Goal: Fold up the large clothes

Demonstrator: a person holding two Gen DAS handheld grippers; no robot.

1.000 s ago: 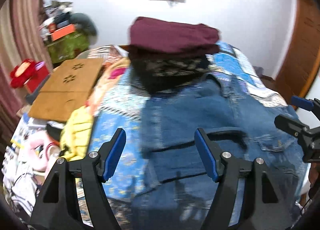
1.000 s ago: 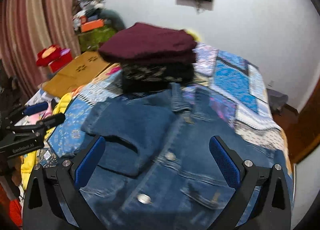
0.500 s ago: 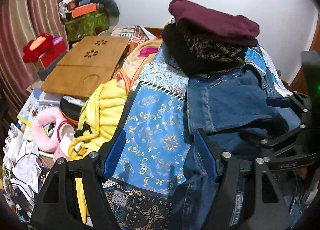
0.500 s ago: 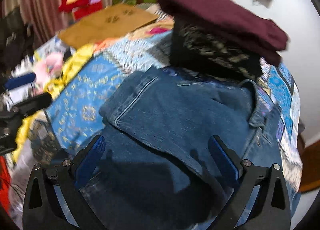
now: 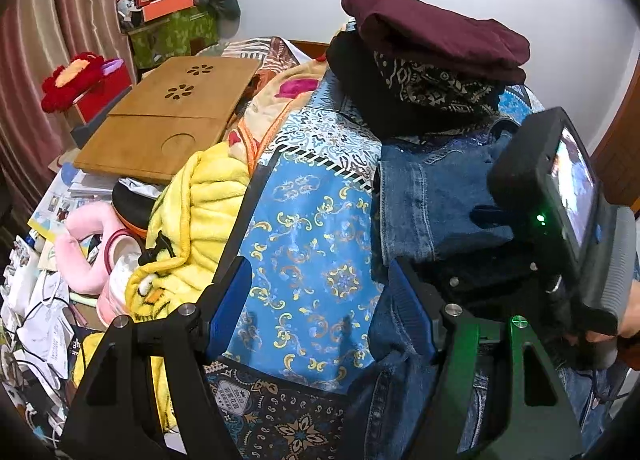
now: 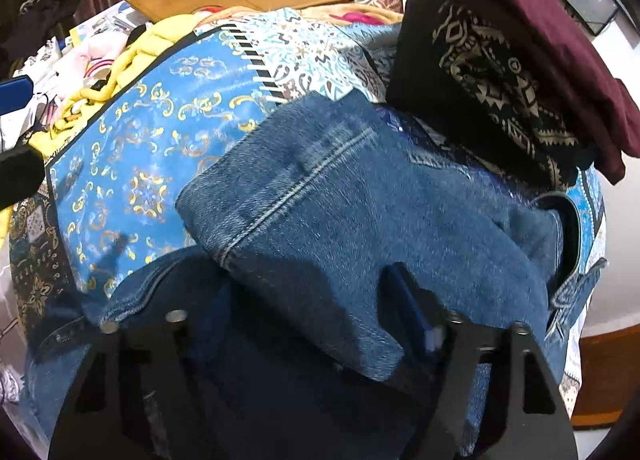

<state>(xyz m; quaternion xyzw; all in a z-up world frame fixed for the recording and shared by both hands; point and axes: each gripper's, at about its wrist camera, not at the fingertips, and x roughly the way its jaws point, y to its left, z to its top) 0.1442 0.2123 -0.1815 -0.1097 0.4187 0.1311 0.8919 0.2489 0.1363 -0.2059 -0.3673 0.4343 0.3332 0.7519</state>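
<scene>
Bedroom clutter is surrounding the bed [image 5: 304, 220]: the left claw [image 5: 320, 308] is hanging with fingers apart over its blue quilt, while the right claw [image 6: 320, 312], half buried, is seemingly pinching the denim jacket [image 6: 360, 200] below stacked folded clothes [image 5: 432, 60].

Our left wrist view looks along the left claw [image 5: 320, 308] from the bed's near left edge toward the far wall, taking in the bedspread [image 5: 312, 244]. Our right wrist view sits very close over the denim jacket [image 6: 360, 212], facing the same way. Both share jacket, bedspread and the folded stack [image 5: 432, 60].
</scene>
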